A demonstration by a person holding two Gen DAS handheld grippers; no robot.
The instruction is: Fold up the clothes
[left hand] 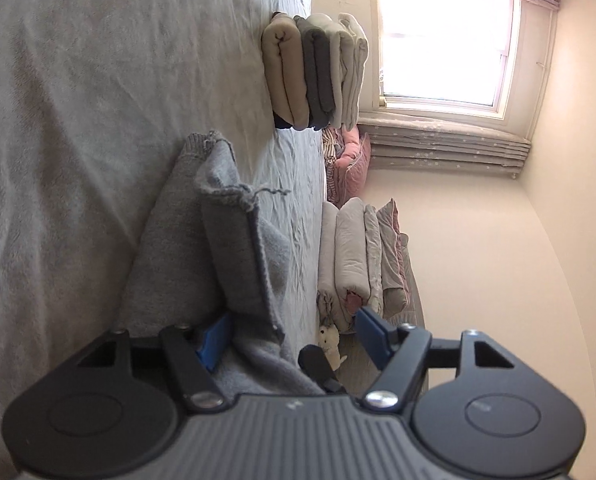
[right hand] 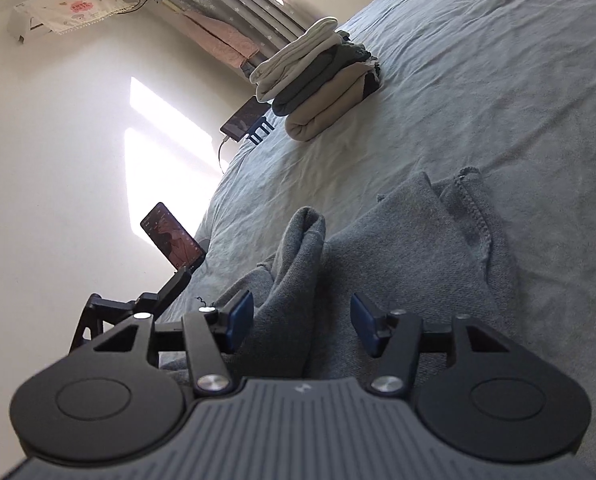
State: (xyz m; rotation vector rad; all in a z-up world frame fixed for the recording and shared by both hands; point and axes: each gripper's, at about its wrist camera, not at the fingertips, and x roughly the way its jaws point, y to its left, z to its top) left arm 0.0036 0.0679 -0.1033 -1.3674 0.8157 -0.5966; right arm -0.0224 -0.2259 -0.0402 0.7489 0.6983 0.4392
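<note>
Grey knit sweater [right hand: 410,248] lies bunched on the bed [right hand: 498,80] between both spread claws. Close your left claw [left hand: 293,336] and right claw [right hand: 302,324] on matching edges, then lift evenly so the fold lands square.

A bed [right hand: 478,80], bright window [left hand: 442,40], curtains [left hand: 446,148], folded quilts [left hand: 362,256], two propped phones [right hand: 173,240], and a wall air conditioner [right hand: 57,12].
</note>
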